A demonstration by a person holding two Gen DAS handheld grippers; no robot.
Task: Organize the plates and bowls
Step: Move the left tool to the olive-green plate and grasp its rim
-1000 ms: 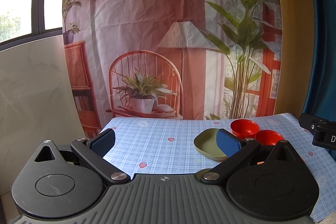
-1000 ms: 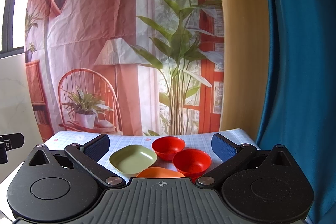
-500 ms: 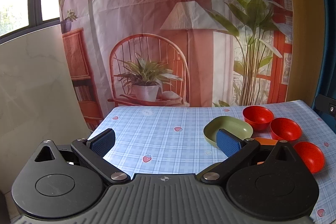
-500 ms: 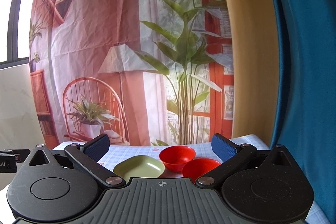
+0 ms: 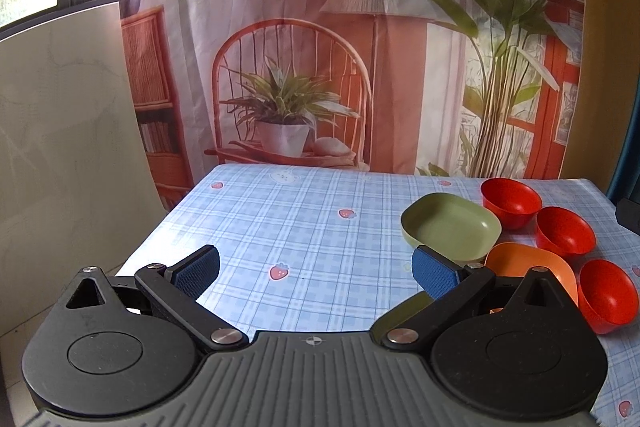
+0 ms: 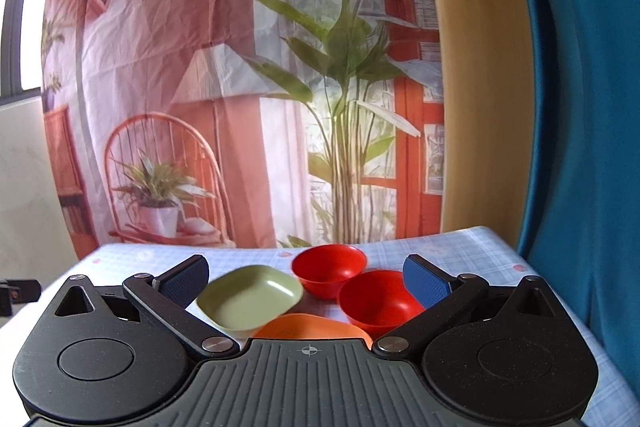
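A green square plate [image 5: 452, 227] lies on the checked tablecloth [image 5: 304, 227], with an orange plate [image 5: 528, 265] in front of it. Three red bowls stand to their right: far [image 5: 510, 201], middle [image 5: 564, 233] and near [image 5: 606, 295]. My left gripper [image 5: 316, 267] is open and empty, above the table, left of the plates. My right gripper [image 6: 306, 277] is open and empty, held above the green plate [image 6: 250, 297], the orange plate [image 6: 308, 325] and two red bowls [image 6: 330, 267] [image 6: 378, 301].
A printed backdrop [image 5: 320, 27] hangs behind the table. A blue curtain [image 6: 580, 107] hangs at the right. A marble wall [image 5: 60, 147] stands at the left. A second green plate's edge [image 5: 400, 315] shows under my left gripper's right finger.
My left gripper has risen and tilted down, so more of the table and all three red bowls show. My right gripper dipped its view up and back, staying over the dishes.
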